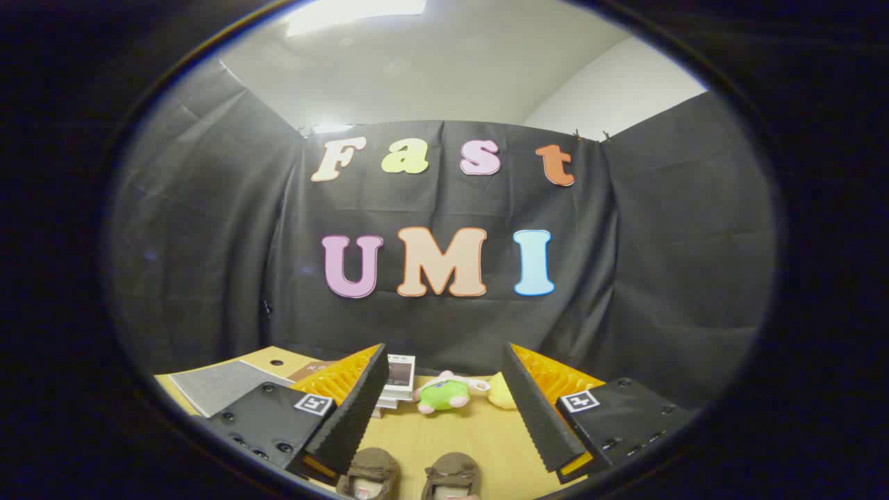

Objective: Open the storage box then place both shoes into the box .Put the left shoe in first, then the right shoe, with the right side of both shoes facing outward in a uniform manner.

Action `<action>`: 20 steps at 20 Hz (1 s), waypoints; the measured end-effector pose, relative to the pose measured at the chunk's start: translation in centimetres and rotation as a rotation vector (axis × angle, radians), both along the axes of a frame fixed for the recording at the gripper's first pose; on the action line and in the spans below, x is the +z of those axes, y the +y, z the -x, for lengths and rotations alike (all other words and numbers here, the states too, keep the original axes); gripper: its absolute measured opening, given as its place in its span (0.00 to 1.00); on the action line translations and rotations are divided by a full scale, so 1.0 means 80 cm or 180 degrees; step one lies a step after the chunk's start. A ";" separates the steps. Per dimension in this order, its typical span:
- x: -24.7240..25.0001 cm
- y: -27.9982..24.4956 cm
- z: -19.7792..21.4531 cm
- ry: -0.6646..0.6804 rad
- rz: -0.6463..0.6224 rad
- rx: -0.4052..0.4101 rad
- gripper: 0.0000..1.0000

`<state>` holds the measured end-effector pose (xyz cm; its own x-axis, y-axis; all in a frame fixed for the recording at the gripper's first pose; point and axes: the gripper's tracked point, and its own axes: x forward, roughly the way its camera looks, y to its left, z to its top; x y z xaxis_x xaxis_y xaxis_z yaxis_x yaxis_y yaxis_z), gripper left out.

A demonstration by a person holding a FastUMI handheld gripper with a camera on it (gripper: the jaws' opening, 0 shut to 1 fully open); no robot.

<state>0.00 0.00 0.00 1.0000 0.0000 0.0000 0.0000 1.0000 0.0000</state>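
The claw (pixel 444 410) stands open above the counter (pixel 444 444), its two fingers (pixel 354 410) spread wide and holding nothing. The finger faces are ribbed, wedge-shaped slabs; each finger mount carries a square printed marker.

Two shoes lie side by side on the counter, between the fingers and nearer than their tips. The left shoe (pixel 369 472) and the right shoe (pixel 451 476) are brown, soft-looking and rounded, each with a strap or fold across the top. Their long axes run roughly parallel, along the fingers' line; which end is toe cannot be told.

Beyond the shoes, near the cloth wall, a green plush toy (pixel 444 392) lies on the counter, with a pale yellow soft item (pixel 500 392) touching its side. Next to the toy, opposite the yellow item, stands a small stack of flat boxes (pixel 399 382). Farther that way lies a grey textured mat (pixel 219 385). The counter top is light wood-grain.
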 end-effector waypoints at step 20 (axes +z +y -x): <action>-0.025 0.025 -0.015 0.0227 -0.0169 0.0201 1.00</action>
